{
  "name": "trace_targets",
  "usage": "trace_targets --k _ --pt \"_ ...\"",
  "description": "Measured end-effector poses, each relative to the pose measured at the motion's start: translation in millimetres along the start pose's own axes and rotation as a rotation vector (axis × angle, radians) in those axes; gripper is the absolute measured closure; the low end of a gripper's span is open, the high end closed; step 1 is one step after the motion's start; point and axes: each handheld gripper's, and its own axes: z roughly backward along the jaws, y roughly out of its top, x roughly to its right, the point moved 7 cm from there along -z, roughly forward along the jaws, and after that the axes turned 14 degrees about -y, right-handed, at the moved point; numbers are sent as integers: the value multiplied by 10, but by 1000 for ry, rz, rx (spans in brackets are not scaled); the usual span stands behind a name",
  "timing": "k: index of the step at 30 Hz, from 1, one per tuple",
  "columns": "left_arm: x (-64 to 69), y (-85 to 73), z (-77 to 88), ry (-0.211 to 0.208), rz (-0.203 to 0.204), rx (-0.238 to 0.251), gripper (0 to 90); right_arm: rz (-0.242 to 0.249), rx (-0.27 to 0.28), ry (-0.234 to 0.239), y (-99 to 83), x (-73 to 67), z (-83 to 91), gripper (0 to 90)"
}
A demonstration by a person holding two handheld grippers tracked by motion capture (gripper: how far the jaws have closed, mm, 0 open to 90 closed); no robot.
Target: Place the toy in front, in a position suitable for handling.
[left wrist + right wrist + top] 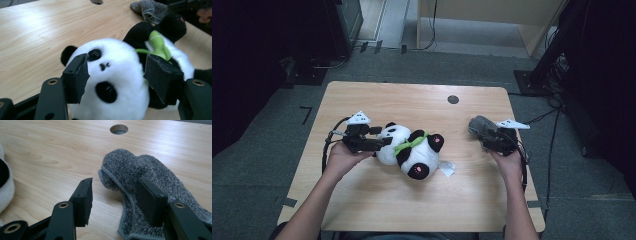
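Observation:
A black-and-white plush panda (pixel 412 150) with a green scarf lies on its back in the middle of the wooden table (pixel 412 205). My left gripper (pixel 383 143) reaches in from the left, its jaws open on either side of the panda's head (pixel 117 75); the left gripper (pixel 117 58) has one pad by an eye and the other by the scarf, with no clear squeeze. A crumpled grey cloth (pixel 479 126) lies at the right. My right gripper (pixel 115 181) hangs open over the cloth (pixel 140 167), one pad above the fabric, the other above bare wood.
A round hole (pixel 453 99) sits in the table near its far edge. A small white tag (pixel 447 168) lies beside the panda's foot. Dark stands and cables crowd the floor around the table.

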Motion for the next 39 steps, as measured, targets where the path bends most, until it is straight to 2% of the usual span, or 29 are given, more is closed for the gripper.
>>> trace_targets --k 5,9,10,11,12,13,14,16,18,20,22,26,31,35,39 --pt "-135 -106 61 3 -11 -14 371 -9 3 71 7 -157 138 525" --pt "-221 -162 100 -1 -8 -16 388 10 33 99 28 -345 220 553" --pt "-248 -179 112 -1 -11 -15 388 10 33 99 28 -345 220 553" --pt "-303 -226 126 3 -18 -22 398 12 46 125 38 -469 250 563" --pt "-327 -251 124 3 -16 -26 402 16 49 135 35 -535 264 568" --pt "-327 -251 124 3 -16 -26 405 16 49 135 35 -535 264 568" --pt "-369 -294 103 -5 -6 -42 409 32 48 161 6 -696 297 577" --pt "-391 -336 53 -21 14 -69 423 53 36 180 -29 -819 316 583" --pt "-388 -361 16 -32 13 -81 436 80 31 201 -60 -943 335 591" --pt "-387 -372 18 -38 9 -65 448 89 24 242 -94 -1072 353 597" --pt "-391 -394 13 -51 22 -61 449 113 11 282 -148 -1216 353 586" --pt "-390 -435 -8 -71 44 -33 455 181 -11 305 -211 -1433 297 585" --pt "-342 -441 -29 -77 40 -45 476 199 -13 287 -207 -1494 187 590" --pt "-288 -450 -54 -105 59 -55 476 172 6 252 -164 -1420 108 593" --pt "-200 -485 -85 -110 52 -38 468 150 6 233 -112 -1346 28 596"
